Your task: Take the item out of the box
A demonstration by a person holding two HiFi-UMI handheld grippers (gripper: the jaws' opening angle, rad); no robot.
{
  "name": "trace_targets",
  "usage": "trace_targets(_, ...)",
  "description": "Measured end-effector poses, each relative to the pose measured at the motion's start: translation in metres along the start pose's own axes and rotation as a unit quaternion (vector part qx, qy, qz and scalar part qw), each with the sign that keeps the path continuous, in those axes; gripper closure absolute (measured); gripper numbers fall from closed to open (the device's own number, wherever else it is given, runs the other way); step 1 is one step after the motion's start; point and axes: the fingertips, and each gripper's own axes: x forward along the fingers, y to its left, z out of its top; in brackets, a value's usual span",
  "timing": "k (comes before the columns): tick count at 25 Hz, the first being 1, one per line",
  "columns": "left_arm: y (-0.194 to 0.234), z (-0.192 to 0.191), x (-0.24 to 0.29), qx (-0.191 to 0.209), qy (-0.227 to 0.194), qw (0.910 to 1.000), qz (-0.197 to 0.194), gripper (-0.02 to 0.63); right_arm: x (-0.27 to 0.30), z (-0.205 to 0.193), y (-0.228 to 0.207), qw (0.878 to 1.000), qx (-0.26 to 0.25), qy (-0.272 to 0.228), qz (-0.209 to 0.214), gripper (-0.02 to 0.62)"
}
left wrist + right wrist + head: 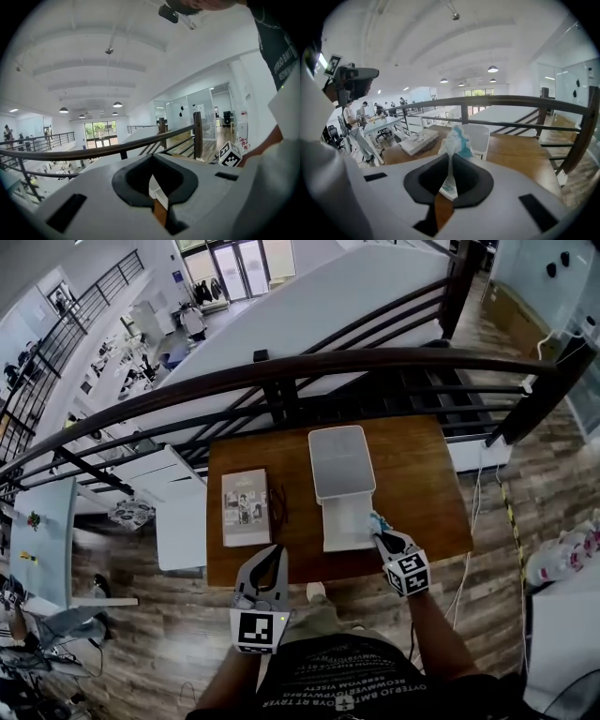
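The wooden bench [422,474] is carrying an open white box [330,521], its lid lying back toward the railing, with a flat booklet [246,507] sitting well apart on its left. The left tool [275,554] is hovering near the bench's front edge, jaws together and gripping nothing. The right tool [380,538] is pinching a small white-and-teal packet [457,140] over the box's near right corner. The packet is looking thin, crinkly and light, probably soft film that is bending rather than breaking. A firm pinch across its flat middle, as now, is likely suiting it better than holding a slippery edge.
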Motion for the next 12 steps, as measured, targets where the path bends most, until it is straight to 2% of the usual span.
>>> trace_targets(5, -0.015, 0.011, -0.019, 0.008, -0.013, 0.9999, 0.003, 0.6, -0.052, 0.022, 0.009, 0.998, -0.005, -0.056, -0.005, 0.571)
trace_targets(12, -0.038, 0.028, -0.041, 0.014, -0.034, 0.9993, 0.001, 0.6, -0.117, 0.054, 0.017, 0.993, -0.032, -0.108, -0.016, 0.572)
